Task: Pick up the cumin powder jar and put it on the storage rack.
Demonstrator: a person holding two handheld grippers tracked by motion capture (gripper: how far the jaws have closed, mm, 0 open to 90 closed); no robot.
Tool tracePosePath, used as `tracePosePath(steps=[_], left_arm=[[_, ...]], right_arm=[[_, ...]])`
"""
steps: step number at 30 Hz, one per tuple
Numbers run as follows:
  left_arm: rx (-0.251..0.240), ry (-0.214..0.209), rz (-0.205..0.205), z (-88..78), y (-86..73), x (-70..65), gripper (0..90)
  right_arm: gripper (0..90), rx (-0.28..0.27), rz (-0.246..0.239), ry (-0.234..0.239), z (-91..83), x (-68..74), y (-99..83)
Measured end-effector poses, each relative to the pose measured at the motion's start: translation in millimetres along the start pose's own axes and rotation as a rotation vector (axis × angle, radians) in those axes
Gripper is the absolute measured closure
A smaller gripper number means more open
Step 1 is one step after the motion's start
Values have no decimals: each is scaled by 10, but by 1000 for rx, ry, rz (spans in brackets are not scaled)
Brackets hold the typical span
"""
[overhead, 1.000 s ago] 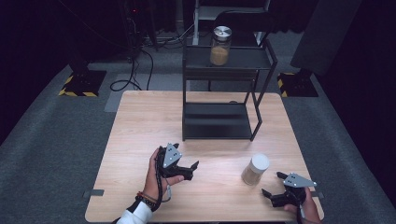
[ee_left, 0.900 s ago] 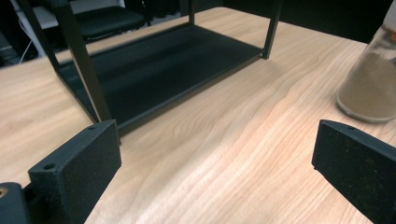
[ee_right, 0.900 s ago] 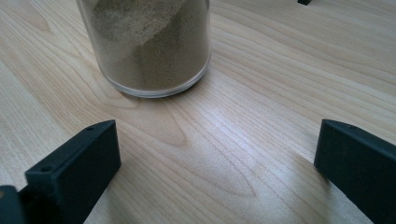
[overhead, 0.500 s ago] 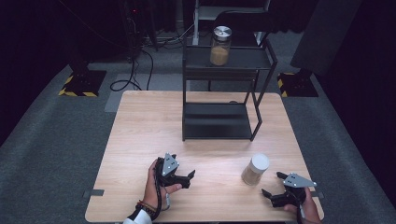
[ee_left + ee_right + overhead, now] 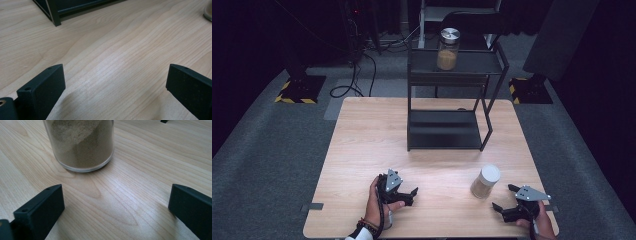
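Two jars are on site. The white-lidded jar (image 5: 485, 181) stands upright on the desk (image 5: 362, 150) near its front right corner, about half full of a tan, sand-like powder; your right gripper view shows the powder banked unevenly against the glass (image 5: 80, 145). The second jar (image 5: 447, 49), with a metal lid, stands on the top shelf of the black rack (image 5: 452, 130) at the desk's rear edge and holds a similar tan fill low in the glass.

Your right gripper (image 5: 504, 199) lies low at the front right corner, jaws spread wide and empty, aimed at the white-lidded jar just beyond them, not touching it. Your left gripper (image 5: 409, 196) sits near the front edge, left of centre, jaws likewise spread over bare wood, pointing toward the right.
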State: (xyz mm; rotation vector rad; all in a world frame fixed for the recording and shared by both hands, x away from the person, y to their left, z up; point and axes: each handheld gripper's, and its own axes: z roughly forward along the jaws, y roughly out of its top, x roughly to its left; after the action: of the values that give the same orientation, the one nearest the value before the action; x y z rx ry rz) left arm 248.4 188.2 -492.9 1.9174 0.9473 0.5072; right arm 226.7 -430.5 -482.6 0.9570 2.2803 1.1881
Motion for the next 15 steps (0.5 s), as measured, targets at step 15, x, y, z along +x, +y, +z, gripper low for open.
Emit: tracePosePath(steps=[15], left_arm=[[50,17,28,40,63,-55,19]], right_arm=[[0,1,1,0,0,-1,1]])
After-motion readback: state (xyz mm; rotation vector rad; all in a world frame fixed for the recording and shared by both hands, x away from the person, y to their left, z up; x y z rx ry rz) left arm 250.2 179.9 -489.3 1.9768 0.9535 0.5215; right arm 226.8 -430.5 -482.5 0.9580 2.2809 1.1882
